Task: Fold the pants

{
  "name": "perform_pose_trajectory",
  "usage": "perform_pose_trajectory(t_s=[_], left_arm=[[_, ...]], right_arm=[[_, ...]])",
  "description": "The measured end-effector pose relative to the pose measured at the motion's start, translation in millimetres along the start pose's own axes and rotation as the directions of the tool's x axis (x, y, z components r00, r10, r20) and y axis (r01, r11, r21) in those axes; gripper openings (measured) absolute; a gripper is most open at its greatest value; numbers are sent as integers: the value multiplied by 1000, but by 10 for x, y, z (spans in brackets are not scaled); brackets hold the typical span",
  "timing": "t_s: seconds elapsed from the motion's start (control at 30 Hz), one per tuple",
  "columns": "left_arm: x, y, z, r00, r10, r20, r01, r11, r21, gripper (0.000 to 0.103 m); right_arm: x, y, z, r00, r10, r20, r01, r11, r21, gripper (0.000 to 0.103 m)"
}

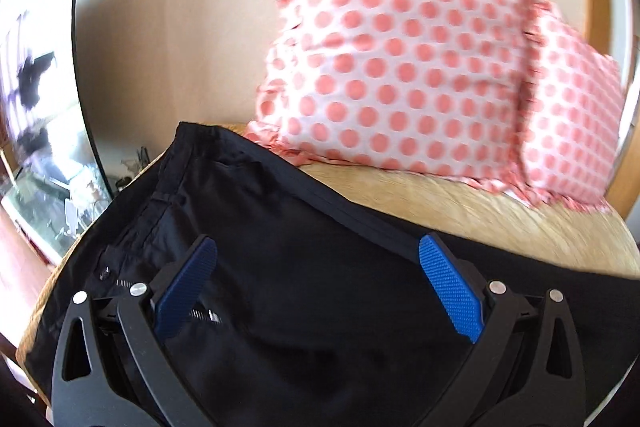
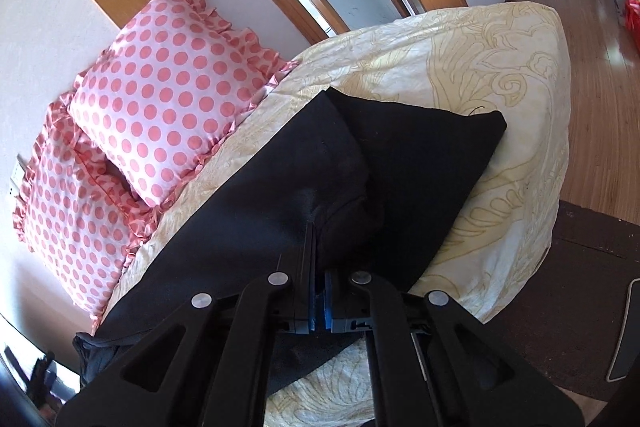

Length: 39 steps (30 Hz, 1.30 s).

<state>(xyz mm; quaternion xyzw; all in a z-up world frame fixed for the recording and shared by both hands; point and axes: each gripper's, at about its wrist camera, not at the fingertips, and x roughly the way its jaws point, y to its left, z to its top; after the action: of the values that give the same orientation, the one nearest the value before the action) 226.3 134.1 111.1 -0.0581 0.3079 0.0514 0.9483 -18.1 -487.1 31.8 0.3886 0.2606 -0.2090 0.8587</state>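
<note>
Black pants (image 1: 280, 267) lie on a bed with a cream patterned cover (image 2: 500, 67). In the left wrist view the waistband with a button (image 1: 105, 273) is at the left. My left gripper (image 1: 316, 259) is open, its blue pads (image 1: 448, 287) spread wide just above the waist area, holding nothing. In the right wrist view the pants (image 2: 420, 155) stretch across the bed, the leg ends at the far right. My right gripper (image 2: 318, 227) is shut on a raised fold of the black fabric, lifting it slightly.
Two pink polka-dot pillows (image 2: 168, 87) lean against the wall at the head of the bed, also in the left wrist view (image 1: 400, 67). Wooden floor (image 2: 600, 87) lies beyond the bed's far side. A glass-topped stand (image 1: 48, 195) stands at the left.
</note>
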Motion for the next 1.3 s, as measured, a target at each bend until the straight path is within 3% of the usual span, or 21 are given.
perform_pose_trajectory(t_s=[0.13, 0.27, 0.37, 0.43, 0.53, 0.57, 0.63, 0.83, 0.97, 1.03, 1.2, 1.3], left_arm=[[710, 248, 469, 988, 53, -145, -70, 991, -113, 100], [1399, 409, 728, 955, 97, -280, -154, 970, -190, 84], [1711, 469, 822, 930, 160, -331, -231, 955, -187, 80], [1870, 533, 850, 914, 189, -358, -274, 940, -204, 70], [2027, 644, 819, 902, 170, -397, -293, 917, -272, 41], [2050, 698, 783, 907, 123, -404, -266, 909, -320, 28], [2027, 753, 755, 918, 101, -384, -252, 895, -368, 19], [1474, 889, 722, 958, 67, -279, -188, 883, -431, 11], [663, 982, 642, 989, 29, -144, -91, 892, -443, 11], [207, 1041, 544, 997, 21, -81, -54, 899, -436, 11], [-904, 1258, -149, 999, 9, 49, 14, 893, -449, 11], [-1296, 1322, -810, 995, 83, 60, -48, 895, -444, 12]], right_arm=[[1, -3, 7, 1000, 1, -8, -1, 1000, -11, 2], [6, -5, 16, 1000, -3, -15, 2, 1000, -25, 2], [13, 2, 26, 1000, -6, -22, 5, 999, -33, 2], [15, 11, 30, 1000, -10, -24, 9, 999, -39, 2], [17, 16, 35, 1000, -12, -27, 11, 999, -48, 2], [20, 17, 36, 1000, -11, -27, 10, 999, -49, 2], [25, 19, 40, 1000, -9, -27, 7, 999, -53, 2], [41, 8, 90, 1000, 9, -25, -10, 999, -53, 3], [21, 18, 171, 1000, 28, -9, -29, 998, -63, 3], [2, 19, 226, 999, 37, 2, -36, 997, -65, 3], [-70, -17, 313, 999, 38, 26, -37, 997, -64, 3], [-71, -56, 316, 999, 23, 27, -22, 998, -61, 3]])
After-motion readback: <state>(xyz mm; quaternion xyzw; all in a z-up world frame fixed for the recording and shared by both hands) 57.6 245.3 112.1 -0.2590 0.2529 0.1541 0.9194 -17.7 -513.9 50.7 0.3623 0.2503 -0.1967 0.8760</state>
